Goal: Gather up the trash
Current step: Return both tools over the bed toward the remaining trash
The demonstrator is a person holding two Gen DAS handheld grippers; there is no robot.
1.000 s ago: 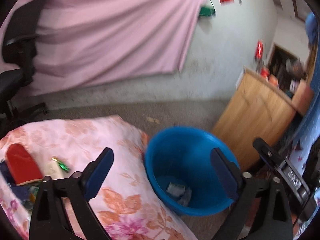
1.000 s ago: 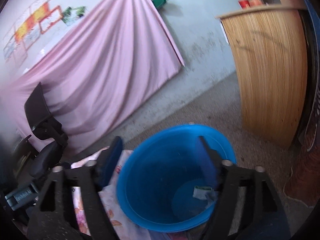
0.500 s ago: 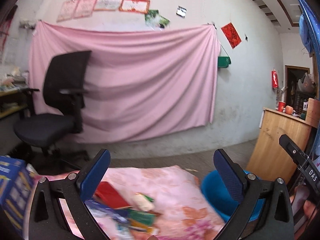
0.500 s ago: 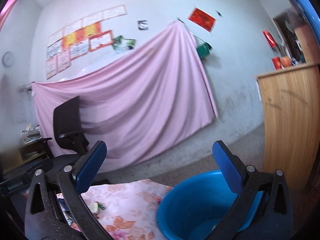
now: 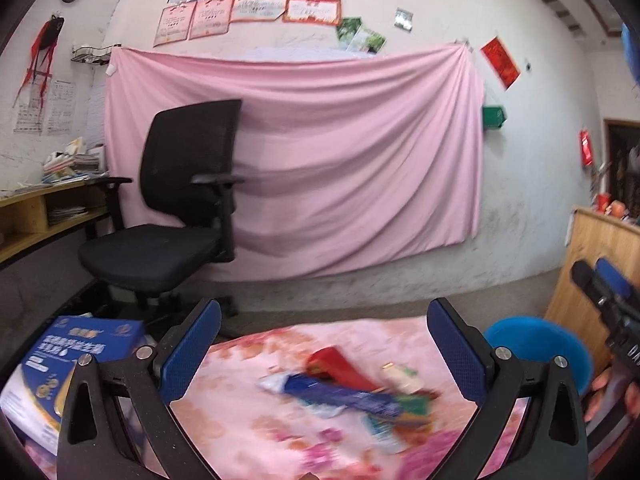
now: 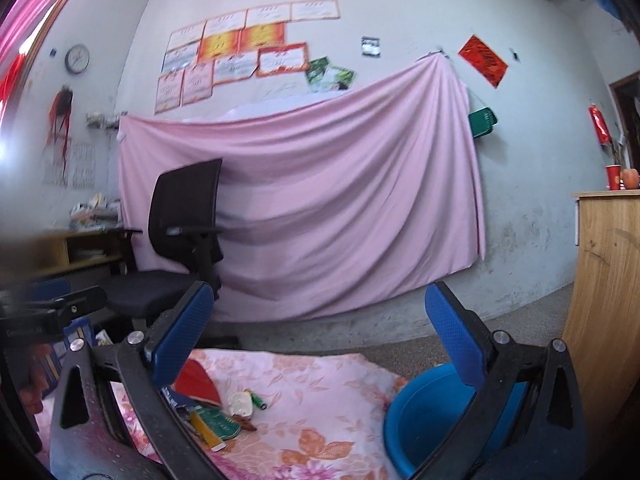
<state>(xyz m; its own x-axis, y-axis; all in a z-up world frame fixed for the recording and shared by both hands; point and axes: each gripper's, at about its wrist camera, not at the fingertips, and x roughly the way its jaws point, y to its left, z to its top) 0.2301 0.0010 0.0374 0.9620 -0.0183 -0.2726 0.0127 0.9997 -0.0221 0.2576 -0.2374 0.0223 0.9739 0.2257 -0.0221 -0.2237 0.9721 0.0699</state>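
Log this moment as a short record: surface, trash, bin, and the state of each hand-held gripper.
surface: floral pink cloth
trash: small pile of wrappers and packets lying on the cloth, including a red packet and a white piece
bin: blue tub just past the cloth's right edge
left hand-held gripper: open, holding nothing, above the pile
right hand-held gripper: open, holding nothing
background: black office chair before a pink sheet

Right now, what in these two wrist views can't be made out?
- Blue tub contents: the right gripper finger hides the interior in the right view; the left gripper finger covers it in the left view.
- Trash pile: motion-blurred in the left view, labels unreadable.
- Wall certificates: print too small in both views.
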